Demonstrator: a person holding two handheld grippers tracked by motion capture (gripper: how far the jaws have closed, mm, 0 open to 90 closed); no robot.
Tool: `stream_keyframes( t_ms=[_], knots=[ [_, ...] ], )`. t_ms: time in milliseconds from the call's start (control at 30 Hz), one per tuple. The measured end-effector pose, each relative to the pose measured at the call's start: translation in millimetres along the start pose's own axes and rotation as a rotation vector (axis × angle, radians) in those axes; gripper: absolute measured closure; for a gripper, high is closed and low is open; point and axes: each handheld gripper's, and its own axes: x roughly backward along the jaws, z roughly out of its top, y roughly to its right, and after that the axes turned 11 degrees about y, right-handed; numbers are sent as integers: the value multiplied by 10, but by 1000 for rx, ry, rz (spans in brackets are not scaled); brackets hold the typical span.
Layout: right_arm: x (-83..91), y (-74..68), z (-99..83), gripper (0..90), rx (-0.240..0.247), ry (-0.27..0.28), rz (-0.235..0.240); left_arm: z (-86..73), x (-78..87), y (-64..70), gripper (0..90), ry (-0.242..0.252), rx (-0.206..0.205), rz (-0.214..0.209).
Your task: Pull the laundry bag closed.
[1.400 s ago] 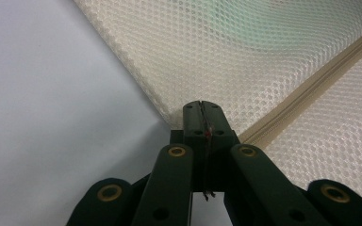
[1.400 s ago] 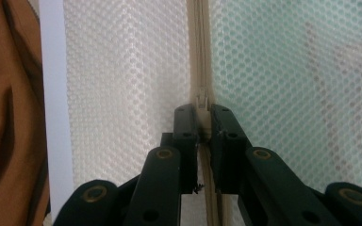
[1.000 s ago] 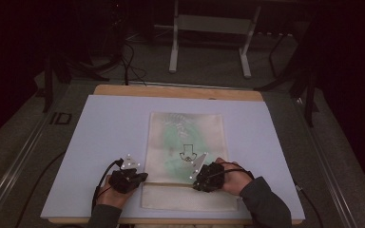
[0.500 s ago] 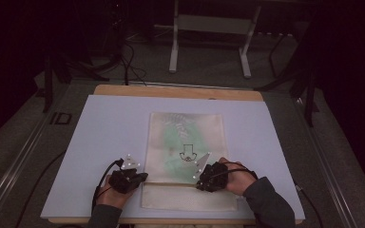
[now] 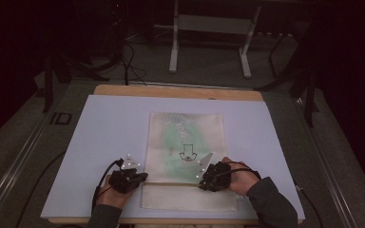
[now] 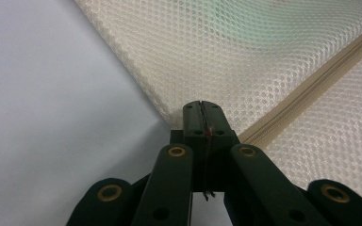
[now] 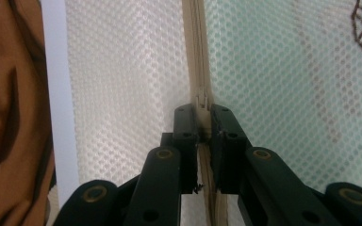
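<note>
Mesh bag (image 5: 186, 142) in both claws

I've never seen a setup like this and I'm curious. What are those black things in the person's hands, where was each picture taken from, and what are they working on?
A person holds a hand-worked two-jaw gripper in each hand. The high view looks down on the table; the other two come from cameras riding on each gripper, looking along its black jaws. On the table lies a flat cream mesh bag with something green inside and a zipper across its near end. The left gripper is shut on the bag's left edge, by the zipper's end. The right gripper has its jaws closed on what looks like the zipper pull.
</note>
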Motion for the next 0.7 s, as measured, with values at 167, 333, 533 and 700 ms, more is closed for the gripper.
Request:
stream_keyframes(
  t_ms=[167, 333, 533, 700],
  knots=[
    [28, 0, -19, 825, -3, 0, -1, 0, 1, -1, 896, -1, -1, 0],
    [34, 4, -53, 824, -3, -7, 5, 0, 1, 0, 896, -1, -1, 0],
    [58, 8, -93, 825, -12, -5, 5, 0, 1, 2, 896, -1, -1, 1],
    [85, 12, -137, 824, -24, -11, 5, 1, 1, 1, 896, -2, -2, 1]
  ],
)
